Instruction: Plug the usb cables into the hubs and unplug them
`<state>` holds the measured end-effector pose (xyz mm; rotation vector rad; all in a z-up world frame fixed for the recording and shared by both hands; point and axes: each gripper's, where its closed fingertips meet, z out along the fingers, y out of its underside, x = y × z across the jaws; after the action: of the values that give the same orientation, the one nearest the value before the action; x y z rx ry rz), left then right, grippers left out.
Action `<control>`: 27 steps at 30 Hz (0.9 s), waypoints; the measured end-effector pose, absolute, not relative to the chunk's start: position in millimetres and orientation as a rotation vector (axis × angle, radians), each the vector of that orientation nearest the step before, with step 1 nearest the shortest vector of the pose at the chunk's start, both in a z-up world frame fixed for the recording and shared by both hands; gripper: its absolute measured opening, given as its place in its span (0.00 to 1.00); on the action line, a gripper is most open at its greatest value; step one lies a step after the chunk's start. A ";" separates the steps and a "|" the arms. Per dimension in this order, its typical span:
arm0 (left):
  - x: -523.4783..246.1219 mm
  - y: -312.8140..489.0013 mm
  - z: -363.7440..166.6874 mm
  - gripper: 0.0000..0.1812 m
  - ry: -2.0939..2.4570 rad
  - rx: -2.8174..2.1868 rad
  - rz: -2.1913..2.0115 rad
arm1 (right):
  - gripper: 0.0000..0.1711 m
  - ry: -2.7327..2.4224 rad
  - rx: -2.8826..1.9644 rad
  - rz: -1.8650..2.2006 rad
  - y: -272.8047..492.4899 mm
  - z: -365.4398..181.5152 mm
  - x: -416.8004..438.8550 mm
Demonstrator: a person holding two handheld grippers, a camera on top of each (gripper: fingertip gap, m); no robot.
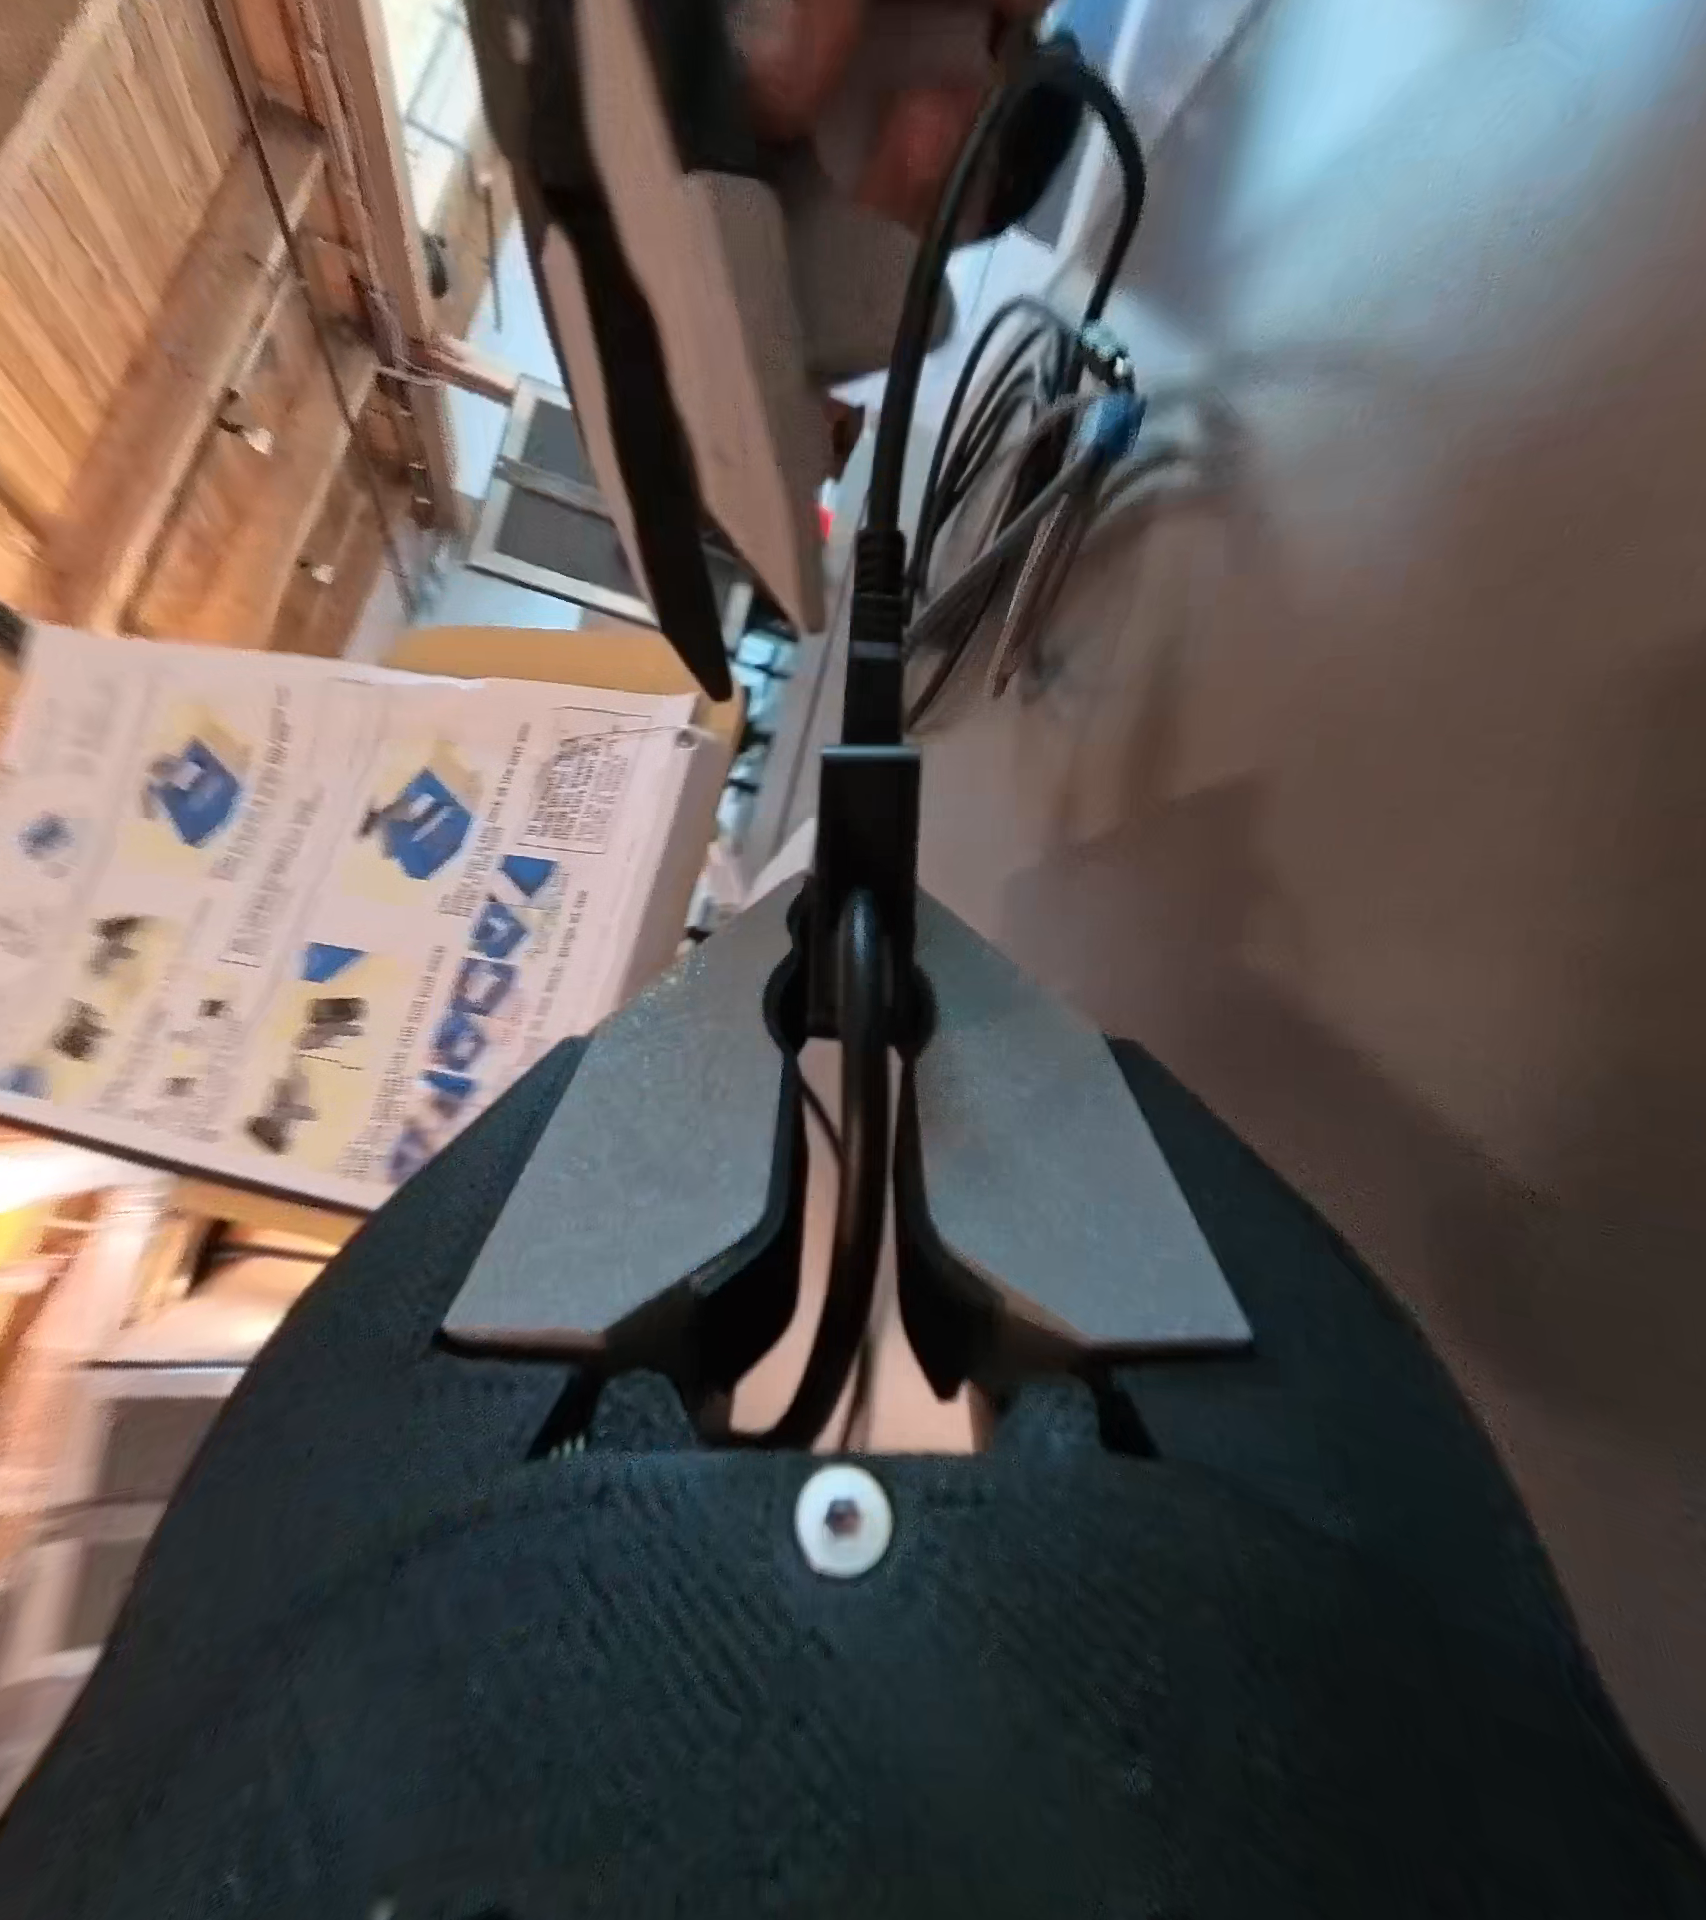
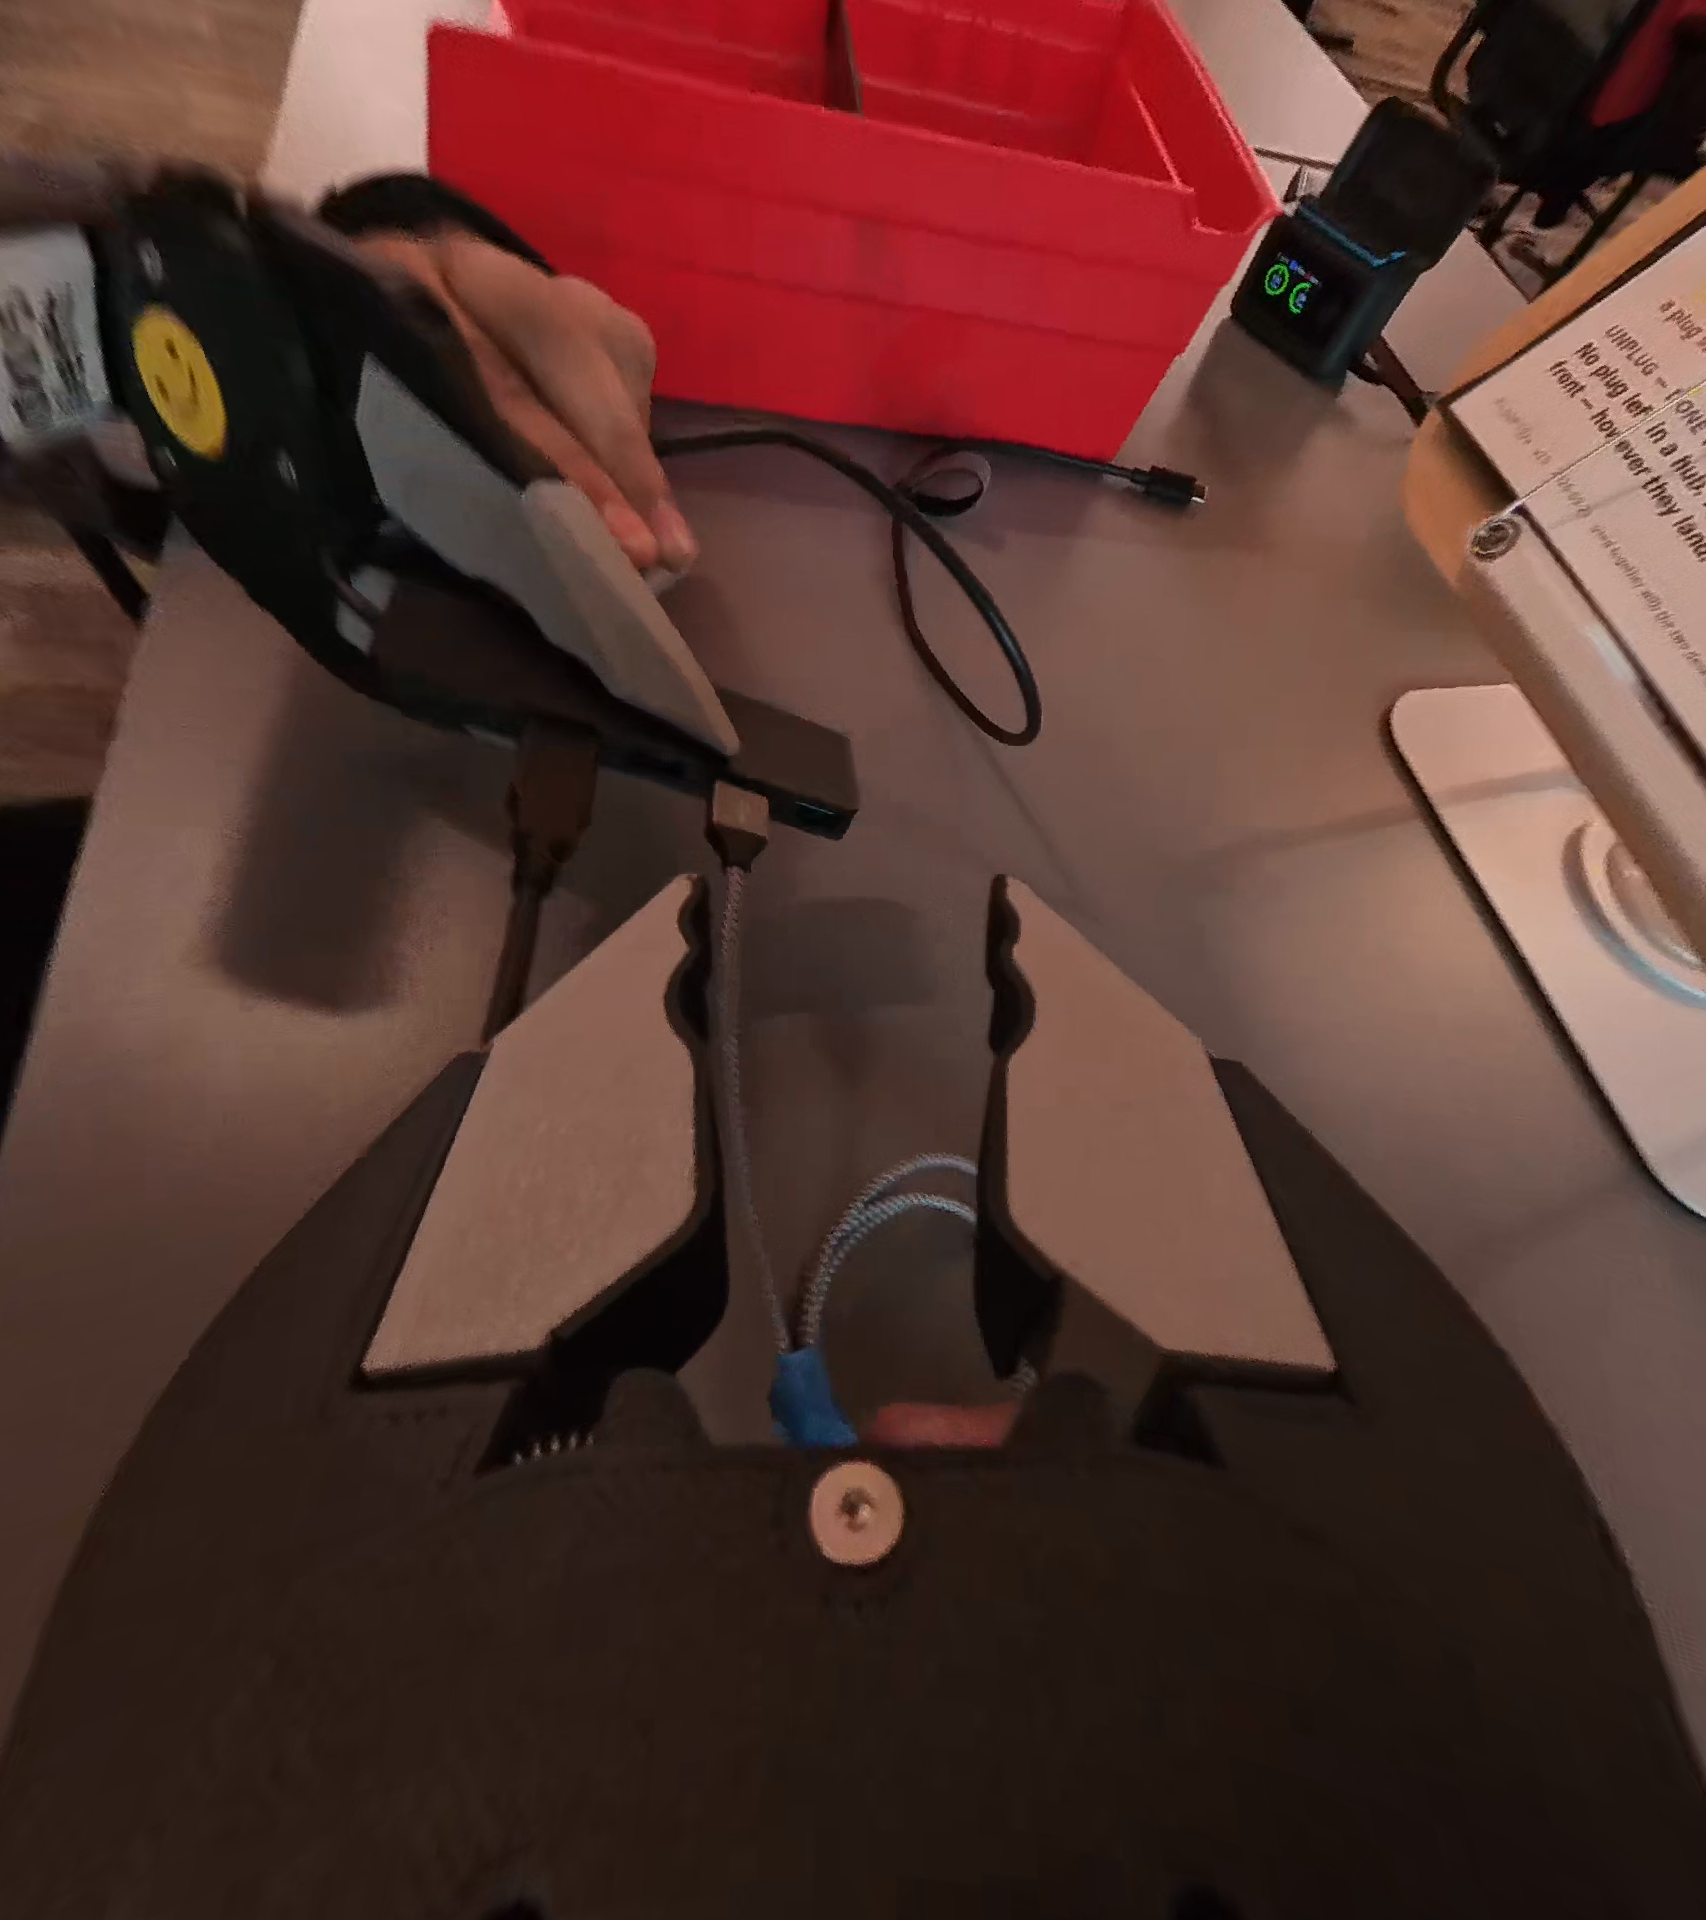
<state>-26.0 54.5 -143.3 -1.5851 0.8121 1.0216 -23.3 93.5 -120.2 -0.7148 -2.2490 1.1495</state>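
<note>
Behind hub point(image 2: 787, 774) — red bin point(image 2: 828, 260), contents unseen.

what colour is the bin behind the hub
Red; the bin shows best in the right wrist view, beyond the hub.

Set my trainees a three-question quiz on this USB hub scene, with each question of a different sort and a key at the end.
1. True or false: the right gripper is shut on the braided cable.
2. What does the left gripper clamp? A: the red bin. B: the black hub. C: the loose black cable.
3. Fill in: in the right wrist view, ___ plugs sit in the hub.

Key
1. False: its fingers stand apart and the cable runs between them.
2. B.
3. Two.
</note>
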 end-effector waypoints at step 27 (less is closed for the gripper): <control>17.9 29.9 -109.3 0.05 0.549 -1.542 0.047 | 0.13 -2.335 -0.385 0.712 18.0 -128.6 1.2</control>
<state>17.9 29.9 -109.3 -1.5419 0.5493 0.0472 1.2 18.0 -128.6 -0.3847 -2.3353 0.7122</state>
